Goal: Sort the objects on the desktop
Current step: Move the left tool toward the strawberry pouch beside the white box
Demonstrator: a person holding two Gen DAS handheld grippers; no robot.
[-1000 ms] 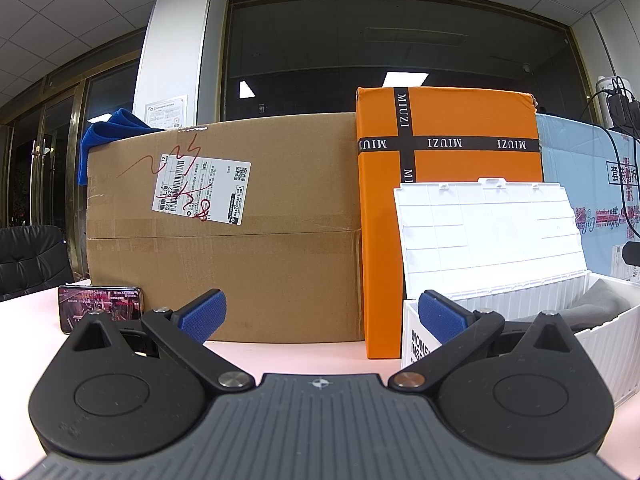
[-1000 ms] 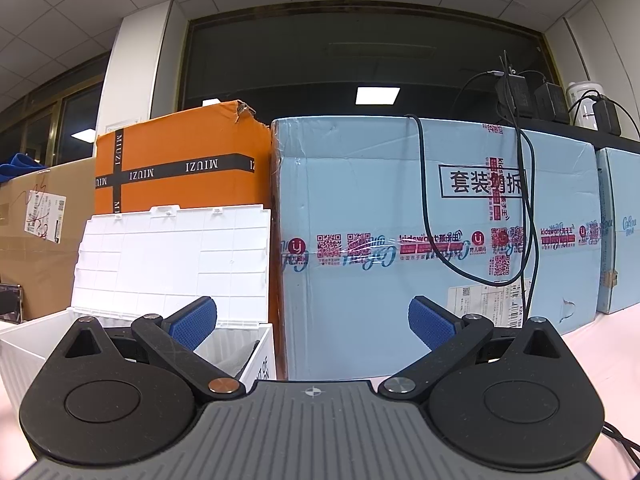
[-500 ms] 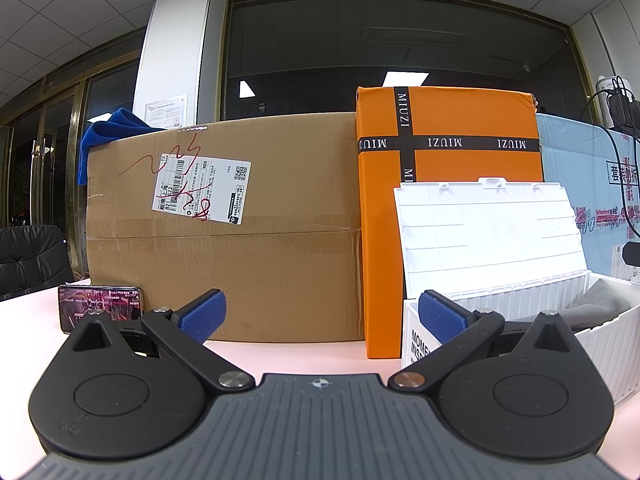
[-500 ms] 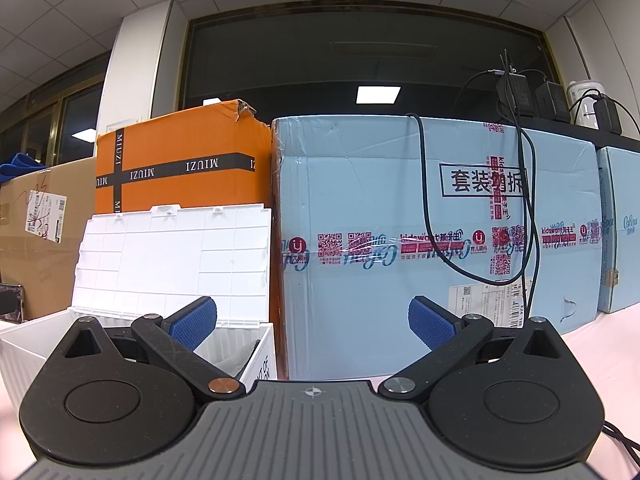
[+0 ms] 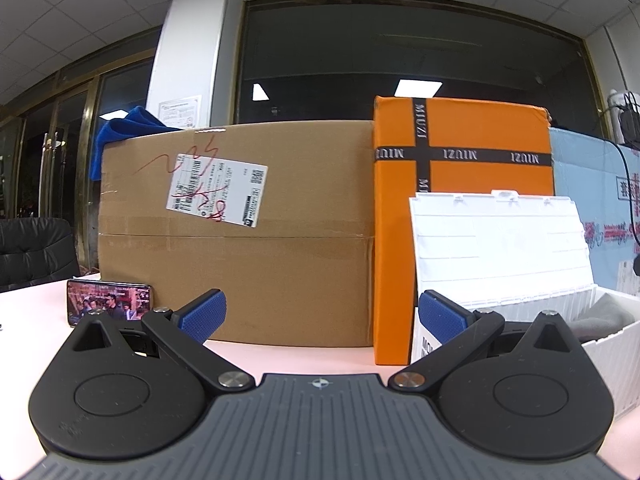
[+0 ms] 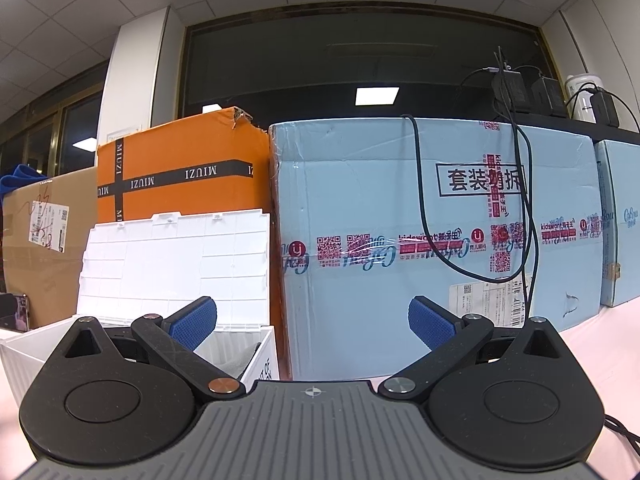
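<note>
A white plastic storage box (image 5: 600,344) with its lid (image 5: 500,248) raised stands on the pink table at the right of the left wrist view; grey cloth (image 5: 600,316) lies inside it. The box also shows at the left of the right wrist view (image 6: 256,368). My left gripper (image 5: 320,316) is open and empty, low over the table, facing the cardboard box. My right gripper (image 6: 312,324) is open and empty, facing the light blue carton.
A brown cardboard box (image 5: 240,240), an orange MIUZI box (image 5: 464,200) and a light blue carton (image 6: 420,240) line the back of the table. A phone (image 5: 108,302) with a lit screen leans against the cardboard box. Black cables (image 6: 520,200) hang over the blue carton.
</note>
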